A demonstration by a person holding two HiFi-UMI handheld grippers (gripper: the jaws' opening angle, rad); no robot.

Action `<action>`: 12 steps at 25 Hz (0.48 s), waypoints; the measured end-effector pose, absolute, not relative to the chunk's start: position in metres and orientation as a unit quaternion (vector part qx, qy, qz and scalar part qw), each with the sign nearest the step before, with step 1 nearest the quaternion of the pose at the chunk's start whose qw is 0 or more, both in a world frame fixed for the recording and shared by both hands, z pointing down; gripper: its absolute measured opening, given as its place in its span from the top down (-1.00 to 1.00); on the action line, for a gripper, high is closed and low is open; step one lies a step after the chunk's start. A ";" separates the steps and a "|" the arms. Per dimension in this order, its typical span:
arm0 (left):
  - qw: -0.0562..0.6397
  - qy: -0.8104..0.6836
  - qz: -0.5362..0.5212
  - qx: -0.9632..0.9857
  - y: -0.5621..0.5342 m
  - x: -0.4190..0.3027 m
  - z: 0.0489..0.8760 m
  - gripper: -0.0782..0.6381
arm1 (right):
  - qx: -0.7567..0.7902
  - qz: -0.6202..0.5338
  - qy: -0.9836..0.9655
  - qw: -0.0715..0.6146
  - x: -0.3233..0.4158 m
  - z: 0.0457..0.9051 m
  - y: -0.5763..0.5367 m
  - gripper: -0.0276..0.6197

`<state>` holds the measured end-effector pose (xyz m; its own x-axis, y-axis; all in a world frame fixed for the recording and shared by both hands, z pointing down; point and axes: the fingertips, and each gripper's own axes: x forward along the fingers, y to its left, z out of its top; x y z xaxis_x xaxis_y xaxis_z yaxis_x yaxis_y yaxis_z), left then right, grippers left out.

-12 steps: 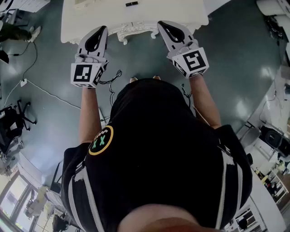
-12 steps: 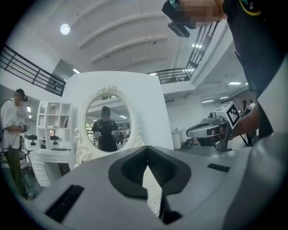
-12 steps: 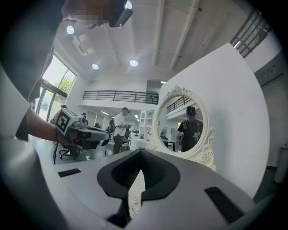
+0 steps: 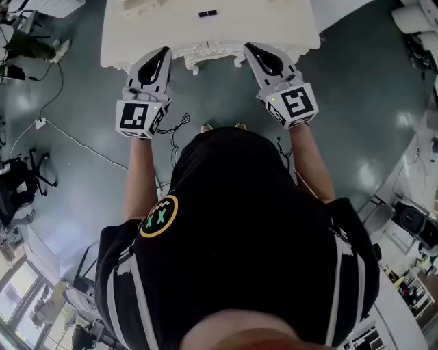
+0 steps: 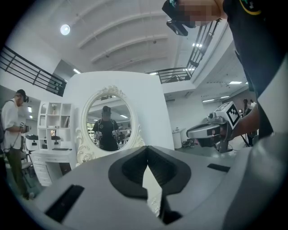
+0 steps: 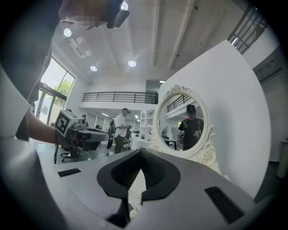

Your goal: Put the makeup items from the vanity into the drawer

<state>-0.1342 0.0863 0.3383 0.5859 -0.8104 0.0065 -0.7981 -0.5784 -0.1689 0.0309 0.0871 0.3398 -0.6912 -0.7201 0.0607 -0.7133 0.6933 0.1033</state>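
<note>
White painted wood lies ahead of both grippers: the vanity [image 4: 287,20], whose carved front [image 4: 209,49] is found just beyond their tips. The left gripper [image 4: 163,52] and the right gripper [image 4: 252,48] are held level, side by side and apart from each other. On each the jaws are brought together with nothing caught between them.

The task is judged to be at its very start. No makeup item is held and none is seen to be put away. No open drawer is shown in any view. The drawer is taken to sit behind the carved front, between the two grippers, though its outline cannot be made out. The drawer is therefore yet to be pulled out, and every item is yet to be lifted.

Two grippers, one vanity and one oval mirror [image 5: 109,117] are counted, the mirror being raised ahead of and above the jaws. On the vanity one small dark item [image 4: 207,13] is seen further ahead, between the lines of the two grippers and well apart from both. One pale thing [image 4: 140,7] is seen ahead of the left gripper, cut by the picture's edge and too unclear to be named. Whether more items are set further back cannot be told
</note>
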 end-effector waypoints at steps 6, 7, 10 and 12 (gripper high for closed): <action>0.072 0.454 -0.043 -0.887 0.085 -0.139 0.335 0.72 | 0.389 -0.031 -0.920 0.047 0.026 0.340 0.085 0.84; 0.072 0.453 -0.043 -0.887 0.085 -0.139 0.334 0.72 | 0.388 -0.030 -0.920 0.047 0.026 0.339 0.085 0.81; 0.072 0.453 -0.043 -0.887 0.086 -0.139 0.334 0.72 | 0.382 -0.025 -0.923 0.047 0.025 0.340 0.086 0.72; 0.071 0.453 -0.043 -0.888 0.085 -0.138 0.335 0.72 | 0.374 -0.020 -0.926 0.045 0.023 0.341 0.087 0.59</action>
